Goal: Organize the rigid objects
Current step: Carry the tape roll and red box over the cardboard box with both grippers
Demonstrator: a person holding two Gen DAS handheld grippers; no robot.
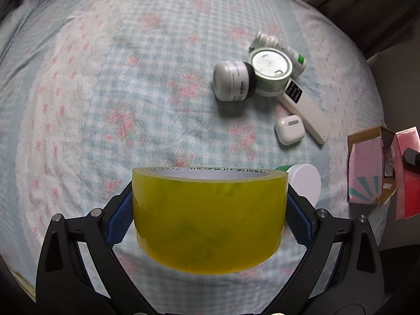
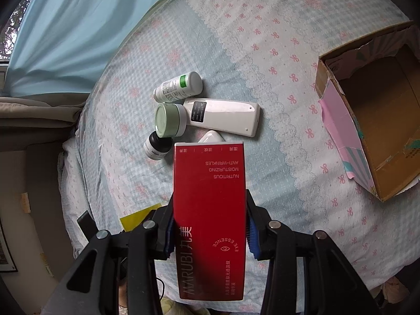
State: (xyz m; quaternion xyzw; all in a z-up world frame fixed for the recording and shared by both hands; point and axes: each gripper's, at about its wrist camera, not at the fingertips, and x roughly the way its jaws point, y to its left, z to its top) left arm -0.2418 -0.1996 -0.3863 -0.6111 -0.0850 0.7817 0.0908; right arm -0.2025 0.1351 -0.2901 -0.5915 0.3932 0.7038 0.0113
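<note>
A roll of yellow packing tape (image 1: 207,220) hangs above the bed between the blue pads of my left gripper (image 1: 210,199), which press on both its sides. My right gripper (image 2: 209,210) is shut on a tall red cosmetics box (image 2: 210,178), held upright over the sheet. An open cardboard box (image 2: 338,131) with pink sides lies to the right. Clustered on the sheet are a white bottle (image 2: 178,86), a pale green jar (image 2: 169,119), a white remote (image 2: 223,116), a small black-capped bottle (image 2: 155,148) and a white earbud case (image 2: 211,137), partly hidden behind the red box.
The bed wears a blue checked sheet with pink bows (image 1: 105,92). A white-lidded jar (image 1: 304,183) sits just right of the tape roll. A blue curtain (image 2: 65,39) hangs beyond the bed's far edge. The bed drops off at the left in the right wrist view.
</note>
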